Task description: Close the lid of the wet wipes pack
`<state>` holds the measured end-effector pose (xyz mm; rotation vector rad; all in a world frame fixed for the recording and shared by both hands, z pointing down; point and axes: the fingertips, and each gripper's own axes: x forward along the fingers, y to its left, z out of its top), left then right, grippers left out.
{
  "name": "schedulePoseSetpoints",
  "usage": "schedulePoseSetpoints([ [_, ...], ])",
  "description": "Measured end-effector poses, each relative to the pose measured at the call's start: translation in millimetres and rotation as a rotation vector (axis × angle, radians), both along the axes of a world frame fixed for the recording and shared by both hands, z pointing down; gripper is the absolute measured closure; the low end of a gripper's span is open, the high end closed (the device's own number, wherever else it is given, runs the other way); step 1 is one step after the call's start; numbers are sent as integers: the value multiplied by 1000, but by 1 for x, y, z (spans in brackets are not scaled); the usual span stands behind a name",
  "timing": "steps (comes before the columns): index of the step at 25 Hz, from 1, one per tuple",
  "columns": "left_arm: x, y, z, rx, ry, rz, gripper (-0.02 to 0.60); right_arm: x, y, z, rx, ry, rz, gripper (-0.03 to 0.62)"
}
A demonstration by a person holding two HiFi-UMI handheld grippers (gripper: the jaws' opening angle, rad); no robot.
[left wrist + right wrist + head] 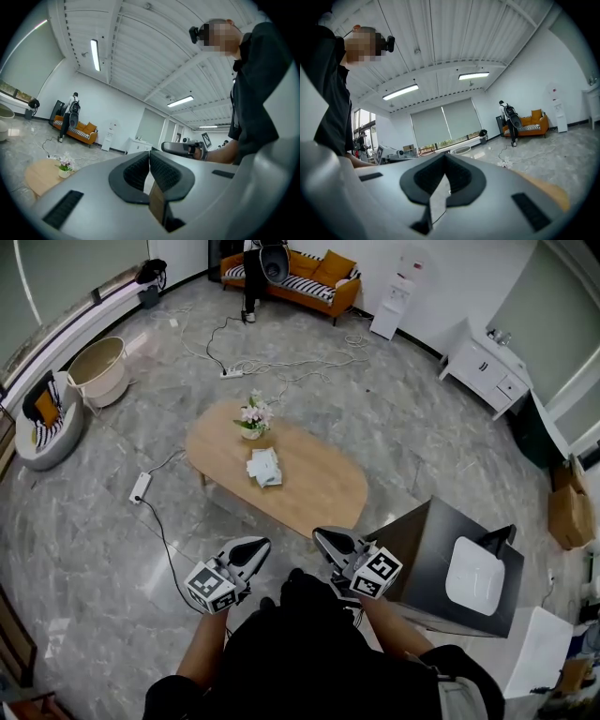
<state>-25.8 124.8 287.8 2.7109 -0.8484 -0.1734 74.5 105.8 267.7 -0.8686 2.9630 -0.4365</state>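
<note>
The wet wipes pack [264,468], white with a teal patch, lies near the middle of the oval wooden table [319,493]; it is too small to tell how its lid stands. Both grippers are held close to the person's body, well short of the table's near edge. My left gripper [258,545] is shut with nothing between its pads [140,169]. My right gripper [322,535] is likewise shut and holds nothing. The left gripper view shows the right gripper [180,147] off to the side. Neither gripper view shows the pack.
A small pot of flowers [251,420] stands on the table behind the pack. A power strip [141,487] and cables lie on the floor at the left. A dark cabinet [436,545] stands close on the right. A basket [98,369], an orange sofa [309,282] and a standing person [255,282] are far off.
</note>
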Motion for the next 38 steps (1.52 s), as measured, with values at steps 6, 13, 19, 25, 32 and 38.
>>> schedulePoseSetpoints([
  [6,-15,-66,18,-27,-31,-32,565,-11,-75,12,0,-28,-20,586],
  [13,-7,-167,-2,-34,-64,-47,565,-8,-183,11,-11,-53,-51,586],
  [19,2,-255,-7,-52,-91,-83,565,3,-272,8,11,-48,-95,586],
  [25,10,-326,-8,-81,-2,-76,565,14,-342,27,-18,-66,-98,586],
  [32,-10,-367,23,-140,-3,-121,565,7,-379,69,-100,-47,-112,586],
  [38,-64,-411,74,-223,18,-151,565,-15,-410,113,-155,-4,-96,586],
])
